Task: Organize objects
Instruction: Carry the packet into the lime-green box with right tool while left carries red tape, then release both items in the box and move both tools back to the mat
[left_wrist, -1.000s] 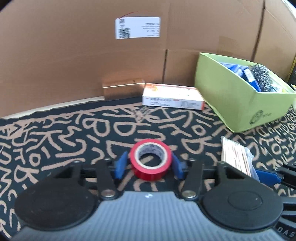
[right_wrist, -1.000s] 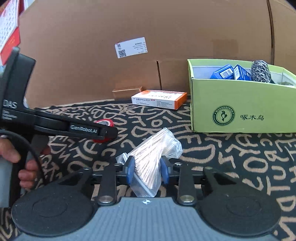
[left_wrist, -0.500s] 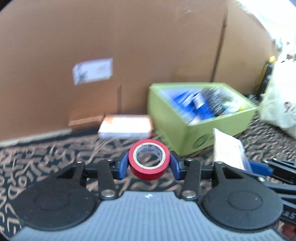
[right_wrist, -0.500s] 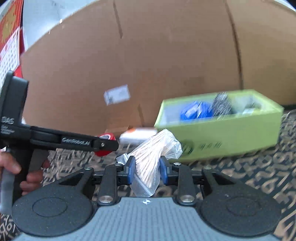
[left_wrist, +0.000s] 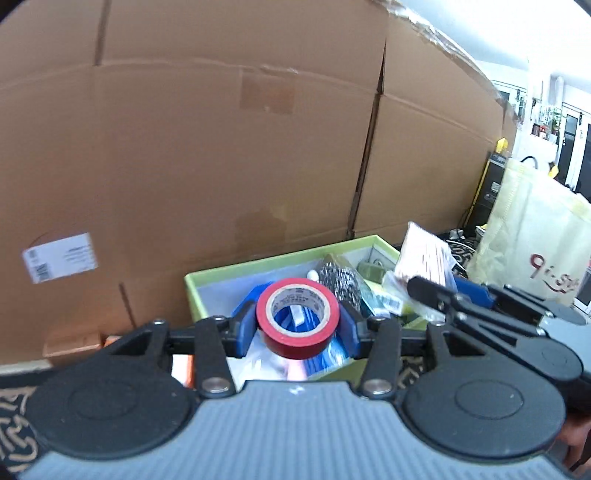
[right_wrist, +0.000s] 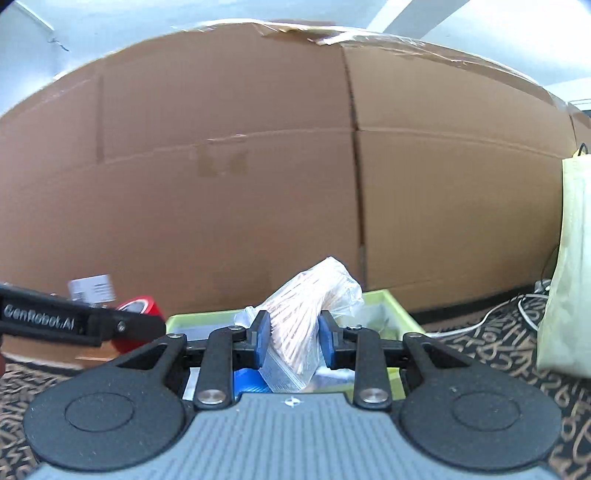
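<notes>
Nearest, the left gripper (left_wrist: 297, 324) clamps a red tape roll (left_wrist: 297, 316) and the right gripper (right_wrist: 291, 341) pinches a bag of sticks (right_wrist: 308, 325), both above the green box (left_wrist: 258, 264) (already part-filled); dropping remains.

A tall cardboard wall (right_wrist: 258, 184) fills the background, with a white ceiling (right_wrist: 480, 22) above it. Below lies a black carpet (right_wrist: 517, 339) with tan squiggles, and bright doorways (left_wrist: 569, 147) show far right.
</notes>
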